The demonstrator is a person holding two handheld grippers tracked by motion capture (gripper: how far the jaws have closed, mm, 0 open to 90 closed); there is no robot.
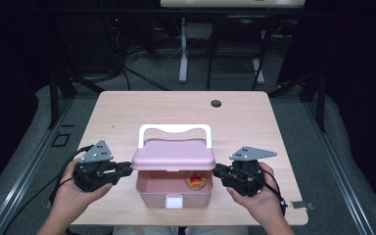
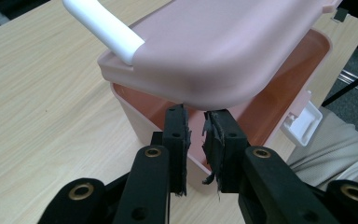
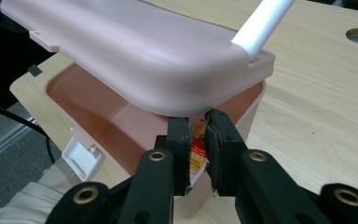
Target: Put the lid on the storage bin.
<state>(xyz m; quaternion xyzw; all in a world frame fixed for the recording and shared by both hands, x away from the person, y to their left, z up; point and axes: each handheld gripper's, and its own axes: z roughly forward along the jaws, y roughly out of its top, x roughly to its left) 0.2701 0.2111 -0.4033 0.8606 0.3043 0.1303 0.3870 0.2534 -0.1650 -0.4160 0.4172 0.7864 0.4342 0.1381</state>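
A pale wooden table (image 1: 127, 112) with a round cable hole (image 1: 216, 103) near its far edge stands on grey carpet in a dark room, with desk legs and cables behind it. Near the table's front edge sits a pink box (image 1: 174, 188) with a white latch (image 1: 174, 201). Its pink lid (image 1: 174, 155) with a white handle (image 1: 174, 129) is raised above the box. The left gripper (image 1: 127, 169) and right gripper (image 1: 218, 170) meet the lid's side edges, jaws nearly together, a narrow gap between the pads; whether they pinch it is unclear. Inside lies a small red-and-orange packet (image 1: 195, 181), its writing unreadable.

A light wooden table (image 1: 127, 112) with a cable hole (image 1: 216, 103) carries a pink box (image 1: 174, 193).
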